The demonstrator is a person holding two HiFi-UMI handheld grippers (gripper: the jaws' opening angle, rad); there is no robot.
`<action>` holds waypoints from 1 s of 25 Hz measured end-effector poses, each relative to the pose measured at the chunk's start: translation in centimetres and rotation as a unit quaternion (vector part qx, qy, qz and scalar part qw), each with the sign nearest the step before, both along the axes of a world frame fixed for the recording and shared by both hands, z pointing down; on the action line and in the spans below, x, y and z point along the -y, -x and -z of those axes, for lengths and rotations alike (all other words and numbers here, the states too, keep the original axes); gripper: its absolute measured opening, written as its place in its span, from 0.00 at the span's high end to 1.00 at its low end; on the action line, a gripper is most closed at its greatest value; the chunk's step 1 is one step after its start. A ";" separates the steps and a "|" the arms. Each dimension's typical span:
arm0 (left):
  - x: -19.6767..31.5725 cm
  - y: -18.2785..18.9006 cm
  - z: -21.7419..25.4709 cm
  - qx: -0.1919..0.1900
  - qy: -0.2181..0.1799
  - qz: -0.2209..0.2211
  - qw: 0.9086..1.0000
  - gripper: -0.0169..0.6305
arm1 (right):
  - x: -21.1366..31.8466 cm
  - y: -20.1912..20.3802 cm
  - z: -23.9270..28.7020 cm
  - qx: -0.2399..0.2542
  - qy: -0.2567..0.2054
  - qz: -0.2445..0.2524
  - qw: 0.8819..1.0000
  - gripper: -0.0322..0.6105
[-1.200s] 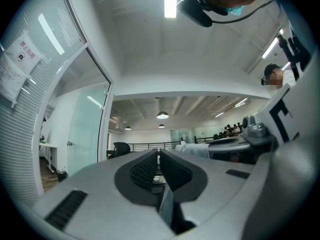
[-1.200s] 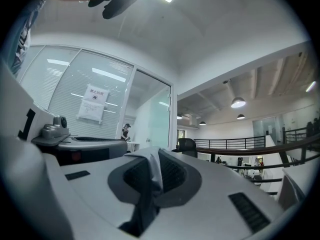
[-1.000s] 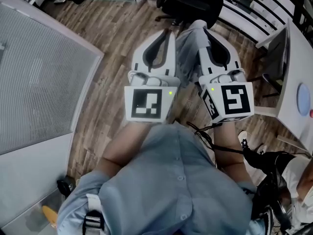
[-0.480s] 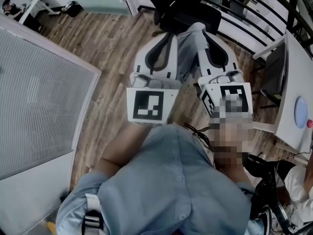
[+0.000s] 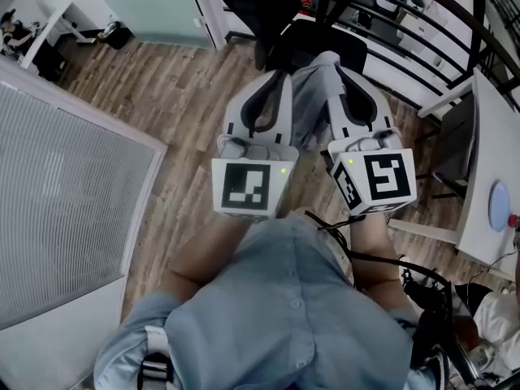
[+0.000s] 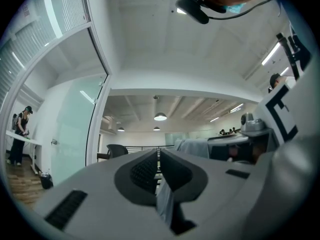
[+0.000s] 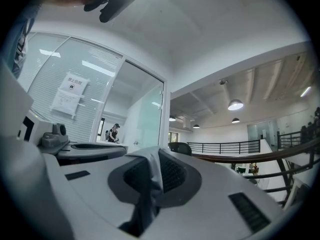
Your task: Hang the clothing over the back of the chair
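Note:
In the head view my left gripper (image 5: 275, 78) and right gripper (image 5: 344, 62) are held side by side at chest height. A pale grey-blue garment (image 5: 312, 96) hangs between them. Each is shut on an edge of it: in the left gripper view the cloth (image 6: 164, 204) is pinched between the dark pads, and in the right gripper view a fold of cloth (image 7: 150, 170) drapes over the closed jaws. The black office chair (image 5: 318, 37) stands just beyond the gripper tips. It shows small and distant in the gripper views (image 6: 116, 150) (image 7: 178, 147).
A glass partition with blinds (image 5: 65, 185) runs along the left. A white desk (image 5: 491, 153) with a blue round object (image 5: 499, 205) is at the right, and a black railing (image 5: 406, 6) lies beyond the chair. A person (image 6: 19, 134) stands far off at a table.
Both grippers have moved forward together with the garment held between them. The black chair now sits closer to their tips, and the partition has slid back in the view.

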State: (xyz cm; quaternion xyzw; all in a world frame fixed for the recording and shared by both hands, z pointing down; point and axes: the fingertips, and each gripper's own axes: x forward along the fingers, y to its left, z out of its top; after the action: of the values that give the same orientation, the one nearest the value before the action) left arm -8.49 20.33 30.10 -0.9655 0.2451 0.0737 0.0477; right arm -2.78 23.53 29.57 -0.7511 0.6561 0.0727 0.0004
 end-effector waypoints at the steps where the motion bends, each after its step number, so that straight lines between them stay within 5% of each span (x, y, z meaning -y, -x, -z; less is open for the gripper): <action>1: 0.6 -0.4 -0.3 0.004 0.004 0.000 1.000 0.94 | 0.5 -0.4 -0.1 0.002 0.002 0.000 1.000 0.91; 9: 5.5 -4.9 -1.6 0.025 0.026 0.015 0.999 0.94 | 4.8 -4.8 -1.1 0.033 0.020 0.014 0.999 0.91; 19: 12.0 -12.4 3.3 0.028 0.038 0.035 0.998 0.94 | 11.9 -11.5 3.6 0.039 0.038 0.044 0.998 0.91; 25: 15.6 -14.4 7.1 0.002 0.012 0.061 0.998 0.94 | 16.0 -14.0 7.7 0.010 0.010 0.069 0.997 0.91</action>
State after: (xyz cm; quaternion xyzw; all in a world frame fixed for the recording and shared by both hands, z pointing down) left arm 5.92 4.77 22.99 -0.9493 0.3046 0.0654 0.0415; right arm 11.19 7.50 21.87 -0.7044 0.7074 0.0586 0.0042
